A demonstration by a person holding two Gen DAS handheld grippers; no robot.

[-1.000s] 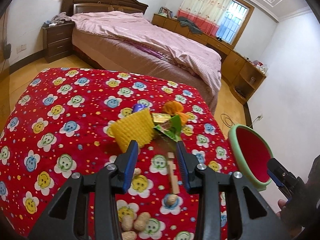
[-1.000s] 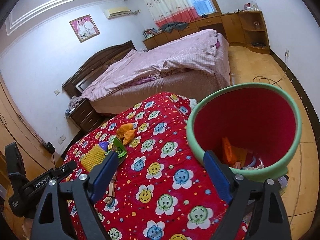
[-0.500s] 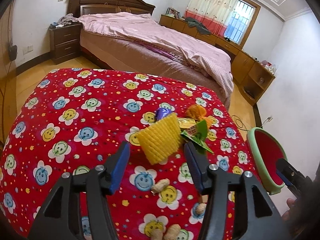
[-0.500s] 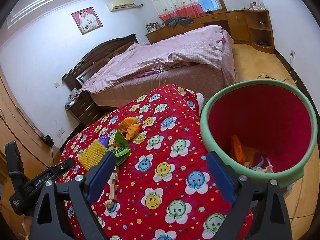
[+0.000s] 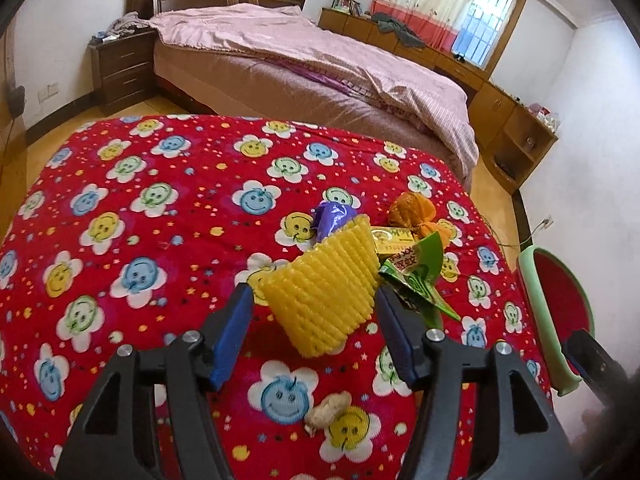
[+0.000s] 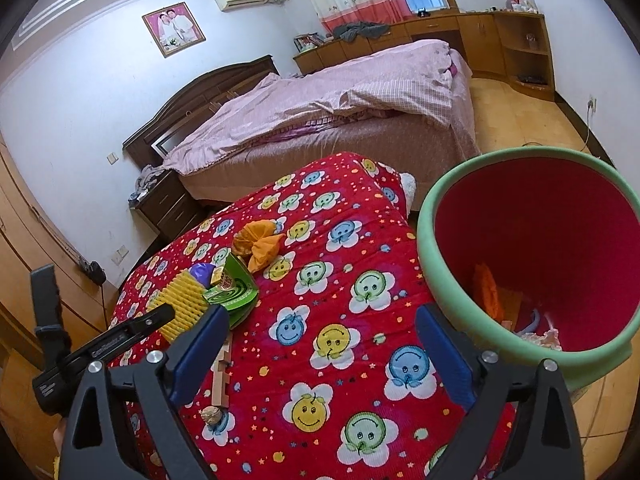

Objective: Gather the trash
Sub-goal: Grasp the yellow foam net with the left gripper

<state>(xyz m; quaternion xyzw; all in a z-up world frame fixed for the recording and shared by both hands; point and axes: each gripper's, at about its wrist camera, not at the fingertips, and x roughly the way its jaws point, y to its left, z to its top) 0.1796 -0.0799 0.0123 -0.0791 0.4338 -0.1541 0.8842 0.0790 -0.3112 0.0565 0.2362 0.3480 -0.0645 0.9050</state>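
A yellow foam fruit net lies on the red smiley-flower tablecloth, between the open fingers of my left gripper. Beside it lie a green wrapper, a purple wrapper, a small yellow packet and orange peel. A peanut shell lies near the gripper. My right gripper is open and empty above the cloth, next to the green bin with red inside, which holds some trash. The yellow net shows there too.
A wooden stick and a nut shell lie near the table's front edge. A bed with a pink cover stands beyond the table, with a nightstand and low cabinets along the walls.
My left gripper has moved forward and left over the table, so the yellow net now sits between its fingers. The right gripper has shifted slightly; the bin looks closer.
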